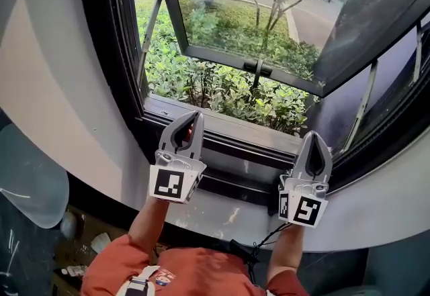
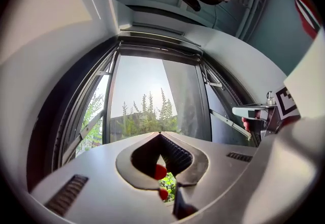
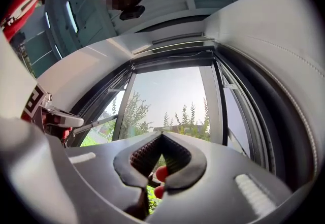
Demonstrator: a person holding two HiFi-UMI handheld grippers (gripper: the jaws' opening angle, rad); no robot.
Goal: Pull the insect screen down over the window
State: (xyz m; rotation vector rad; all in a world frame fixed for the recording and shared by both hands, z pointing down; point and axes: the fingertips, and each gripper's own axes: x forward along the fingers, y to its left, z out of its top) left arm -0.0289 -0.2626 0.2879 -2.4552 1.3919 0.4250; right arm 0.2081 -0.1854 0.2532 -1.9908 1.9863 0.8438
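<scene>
Left gripper (image 1: 195, 115) and right gripper (image 1: 314, 135) closed, empty.
Head view alone shows the lower window frame (image 1: 245, 154) at their tips; gripper views alone, its top rail (image 2: 157, 48).

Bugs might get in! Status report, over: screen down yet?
Left gripper shut, empty. Right gripper shut, empty. Screen not down. Window open, nothing blocking.
</scene>
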